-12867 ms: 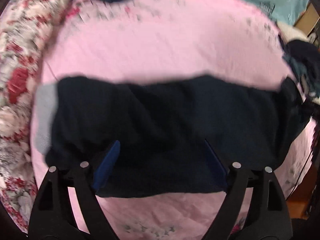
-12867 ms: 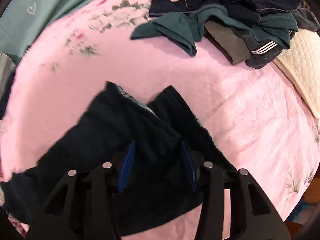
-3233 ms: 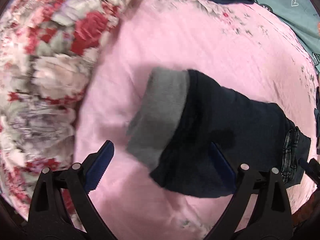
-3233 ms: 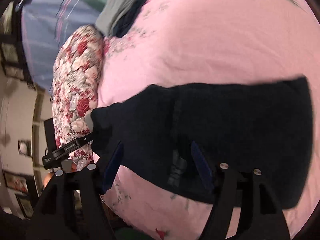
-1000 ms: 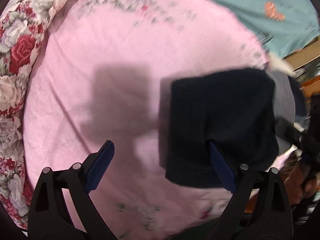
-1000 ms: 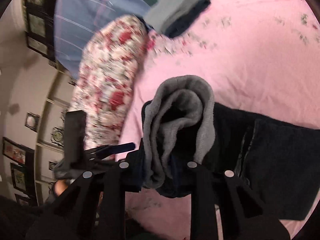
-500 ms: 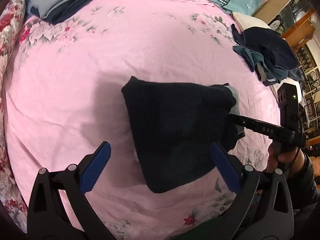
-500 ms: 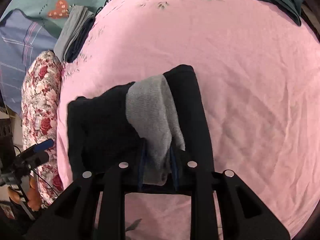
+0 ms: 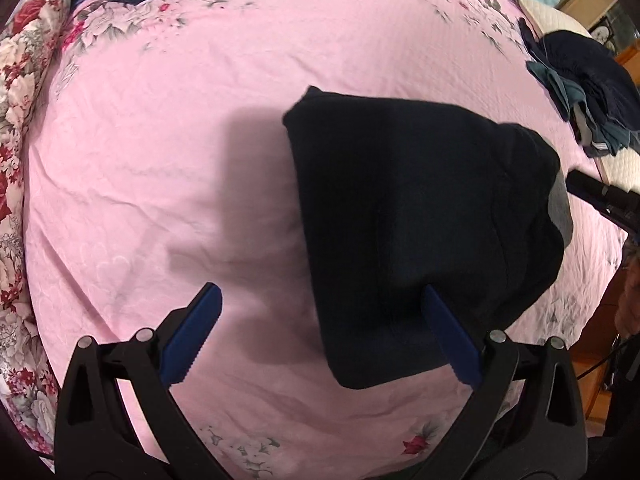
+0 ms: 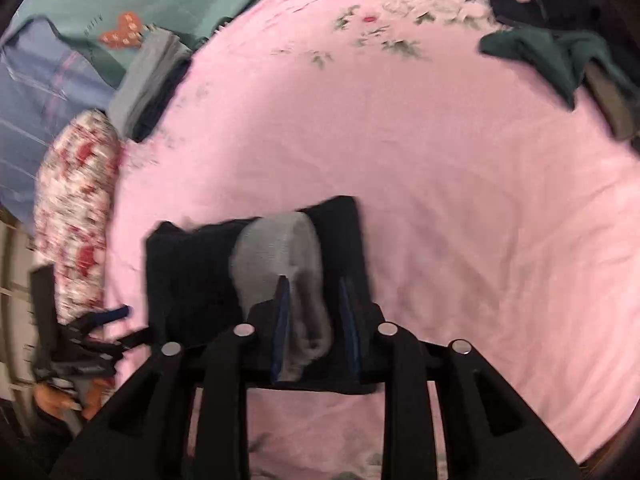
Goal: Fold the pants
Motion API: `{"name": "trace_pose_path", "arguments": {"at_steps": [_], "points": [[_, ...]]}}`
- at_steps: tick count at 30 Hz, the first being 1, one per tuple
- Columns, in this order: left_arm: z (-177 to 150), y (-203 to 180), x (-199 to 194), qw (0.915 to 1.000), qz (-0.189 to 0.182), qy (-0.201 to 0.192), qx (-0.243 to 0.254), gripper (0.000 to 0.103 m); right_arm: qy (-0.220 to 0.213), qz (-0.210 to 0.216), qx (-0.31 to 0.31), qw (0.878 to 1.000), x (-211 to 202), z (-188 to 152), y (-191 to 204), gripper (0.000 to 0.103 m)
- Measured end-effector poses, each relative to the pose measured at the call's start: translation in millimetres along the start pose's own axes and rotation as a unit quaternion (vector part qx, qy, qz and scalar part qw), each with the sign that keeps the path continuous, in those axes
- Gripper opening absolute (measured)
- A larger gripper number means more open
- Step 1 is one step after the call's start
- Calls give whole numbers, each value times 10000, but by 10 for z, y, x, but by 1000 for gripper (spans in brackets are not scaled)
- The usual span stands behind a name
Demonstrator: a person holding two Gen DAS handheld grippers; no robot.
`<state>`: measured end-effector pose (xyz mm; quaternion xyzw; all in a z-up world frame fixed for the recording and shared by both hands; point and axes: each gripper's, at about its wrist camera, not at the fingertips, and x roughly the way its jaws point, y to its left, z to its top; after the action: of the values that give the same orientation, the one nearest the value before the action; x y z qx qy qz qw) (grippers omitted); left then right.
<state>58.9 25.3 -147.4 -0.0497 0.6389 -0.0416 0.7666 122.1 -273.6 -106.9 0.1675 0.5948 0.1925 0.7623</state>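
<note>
The dark navy pants (image 9: pixel 420 216) lie folded into a compact block on the pink bedsheet (image 9: pixel 200 120), with their grey waistband (image 9: pixel 560 208) at the right end. My left gripper (image 9: pixel 320 332) is open and empty, hovering just in front of the pants' near left corner. In the right wrist view the pants (image 10: pixel 192 268) show with the grey waistband (image 10: pixel 280 256) folded on top. My right gripper (image 10: pixel 314 320) has its jaws a little apart around the waistband end. The right gripper's tip (image 9: pixel 600 192) shows at the pants' right end in the left wrist view.
A pile of unfolded dark and teal clothes (image 9: pixel 584 80) lies at the far right of the bed, also in the right wrist view (image 10: pixel 560 40). Folded grey and navy clothes (image 10: pixel 148 76) are stacked at the head. A floral pillow (image 10: pixel 76 208) lines the left side.
The right gripper's jaws have parted slightly around the grey waistband, with the folded pants resting on the sheet. The left gripper has drawn nearer to the pants' front corner.
</note>
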Motion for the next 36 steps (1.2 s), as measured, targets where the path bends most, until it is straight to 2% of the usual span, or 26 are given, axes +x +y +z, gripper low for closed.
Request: {"name": "trace_pose_path", "arguments": {"at_steps": [1,2,4,5,6,7,9,11,12,13,14,15,17,19,22,23,24,25,26,27,30,34,36], "points": [[-14,-7,13,10000,25,21,16,101,-69,82,68,9999,22,2,9,77],[-15,0,26,10000,28,42,0,101,-265,-12,132,9996,46,9,46,82],[-17,18,46,10000,22,58,-40,101,-434,-10,34,9990,118,47,147,81],[-14,17,44,10000,34,44,-40,101,-405,158,-99,9990,206,76,211,77],[-7,10,42,10000,63,28,-29,101,-334,130,-105,9993,283,94,241,66],[-7,5,39,9999,97,25,-23,101,-202,106,-37,9997,379,102,264,59],[-5,7,52,9999,108,41,-37,101,-85,205,4,9998,477,85,307,57],[-2,18,89,9999,66,113,-97,101,1,-28,-192,9998,530,36,365,54],[-4,20,96,9998,54,135,-105,101,24,-120,-238,9996,538,24,383,44],[-6,16,105,9998,41,149,-103,101,30,-120,-225,9997,517,17,379,39],[-8,12,103,9998,18,151,-89,101,-101,-76,-180,9998,432,26,385,26],[1,4,99,9998,-4,152,-85,101,-314,44,-265,9991,293,38,428,19],[21,0,36,9999,-90,61,-106,101,-605,38,-469,9971,48,48,522,18],[49,-19,5,9999,-114,-23,-126,101,-803,-202,-625,9946,-166,84,561,18],[83,-52,41,9999,-114,-36,-106,101,-764,-443,-590,9943,-152,133,419,19],[88,-66,87,9999,-71,13,-111,101,-601,-372,-463,9964,-25,152,315,21],[90,-88,141,9999,-57,77,-110,101,-563,-381,-351,9971,94,150,210,27],[83,-94,174,9999,-52,127,-102,101,-577,-633,-296,9959,269,126,108,49],[78,-111,203,9998,-13,179,-82,101,-435,-957,-380,9937,434,91,67,60],[77,-132,231,9997,66,212,-46,101,-314,-1003,-464,9934,514,70,70,64],[55,-134,233,9998,96,153,3,101,-304,-794,-418,9955,433,65,117,67],[48,-100,203,9998,86,157,-36,101,-185,-542,-113,9983,262,17,-10,70],[45,-93,179,9999,110,103,-20,101,-84,-363,196,9991,195,-38,-96,77]]}}
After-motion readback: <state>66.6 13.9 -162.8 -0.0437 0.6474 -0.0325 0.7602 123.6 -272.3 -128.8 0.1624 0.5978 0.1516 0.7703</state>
